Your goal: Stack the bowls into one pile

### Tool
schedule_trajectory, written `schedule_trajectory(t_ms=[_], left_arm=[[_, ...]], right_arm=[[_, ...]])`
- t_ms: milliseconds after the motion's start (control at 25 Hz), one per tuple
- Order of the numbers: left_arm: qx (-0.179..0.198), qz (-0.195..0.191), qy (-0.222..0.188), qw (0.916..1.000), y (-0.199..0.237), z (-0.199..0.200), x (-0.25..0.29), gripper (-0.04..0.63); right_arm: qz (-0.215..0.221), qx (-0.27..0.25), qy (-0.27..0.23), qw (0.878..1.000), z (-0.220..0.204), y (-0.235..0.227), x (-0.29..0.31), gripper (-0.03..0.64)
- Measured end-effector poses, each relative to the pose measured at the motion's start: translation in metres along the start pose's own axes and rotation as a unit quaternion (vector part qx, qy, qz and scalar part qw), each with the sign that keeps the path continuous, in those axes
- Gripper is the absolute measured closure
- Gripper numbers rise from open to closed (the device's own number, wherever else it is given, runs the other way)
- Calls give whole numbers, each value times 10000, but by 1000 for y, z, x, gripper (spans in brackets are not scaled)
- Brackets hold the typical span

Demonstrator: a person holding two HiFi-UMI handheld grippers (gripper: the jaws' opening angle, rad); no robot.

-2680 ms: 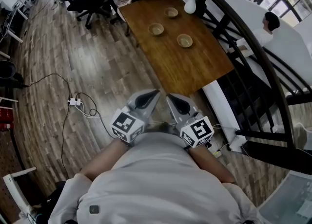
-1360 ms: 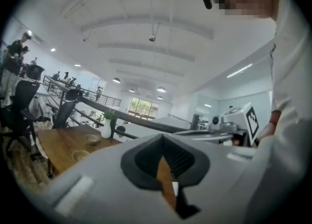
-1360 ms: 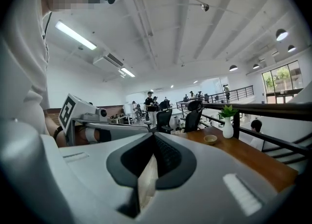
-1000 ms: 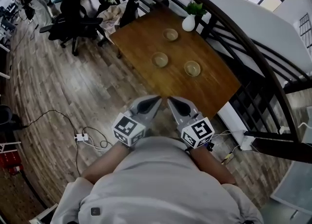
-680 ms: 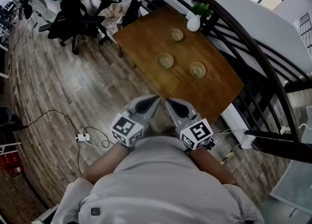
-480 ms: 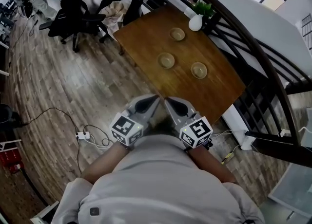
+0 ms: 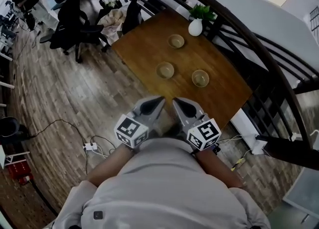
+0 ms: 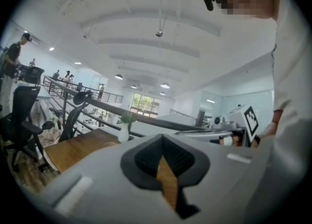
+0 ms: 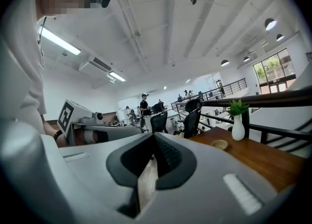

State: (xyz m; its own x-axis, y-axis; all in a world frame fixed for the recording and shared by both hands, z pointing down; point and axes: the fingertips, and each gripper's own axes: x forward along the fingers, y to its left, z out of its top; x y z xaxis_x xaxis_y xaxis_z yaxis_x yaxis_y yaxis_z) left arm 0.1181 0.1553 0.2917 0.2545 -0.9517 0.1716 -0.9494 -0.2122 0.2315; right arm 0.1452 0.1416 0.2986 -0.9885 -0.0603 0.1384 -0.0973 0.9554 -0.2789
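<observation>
Head view: left gripper [image 7: 158, 101] and right gripper [image 7: 177, 102] side by side, both shut, empty. Left bowl [image 7: 165, 69] dead ahead, right bowl [image 7: 200, 77] ahead-right, far bowl [image 7: 175, 41] beyond, all well apart.
Left gripper view: jaws together, table [image 8: 73, 151] ahead-left.
Right gripper view: jaws together, far bowl [image 9: 220, 144] ahead-right.

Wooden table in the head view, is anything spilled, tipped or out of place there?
Nothing stands out: the three bowls sit upright and apart on the table, the white vase upright at its far corner.

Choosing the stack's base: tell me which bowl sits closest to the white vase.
The far bowl, just beside the white vase; the left bowl and right bowl lie farther from it.
</observation>
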Motion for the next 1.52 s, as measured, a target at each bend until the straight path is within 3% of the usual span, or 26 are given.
schedule_trajectory(t_ms=[480, 680, 880, 1280, 1520], left_arm=[[151, -938, 112, 9954, -47, -6, 111, 591], [191, -1466, 142, 9889, -55, 2, 138, 591], [211, -1977, 275, 9797, -48, 6, 148, 591], [439, -2791, 584, 9575, 18, 25, 142, 592], [510, -3156, 618, 9455, 70, 44, 129, 592]], right_arm=[[-1030, 115, -276, 9942, 3, -99, -73, 611], [-1445, 23, -266, 9891, 9, -115, -83, 611], [-1906, 257, -403, 9805, 15, -129, -76, 611], [-2729, 512, -727, 9579, 28, -138, -12, 611], [-3186, 366, -864, 9432, 41, -127, 31, 611]])
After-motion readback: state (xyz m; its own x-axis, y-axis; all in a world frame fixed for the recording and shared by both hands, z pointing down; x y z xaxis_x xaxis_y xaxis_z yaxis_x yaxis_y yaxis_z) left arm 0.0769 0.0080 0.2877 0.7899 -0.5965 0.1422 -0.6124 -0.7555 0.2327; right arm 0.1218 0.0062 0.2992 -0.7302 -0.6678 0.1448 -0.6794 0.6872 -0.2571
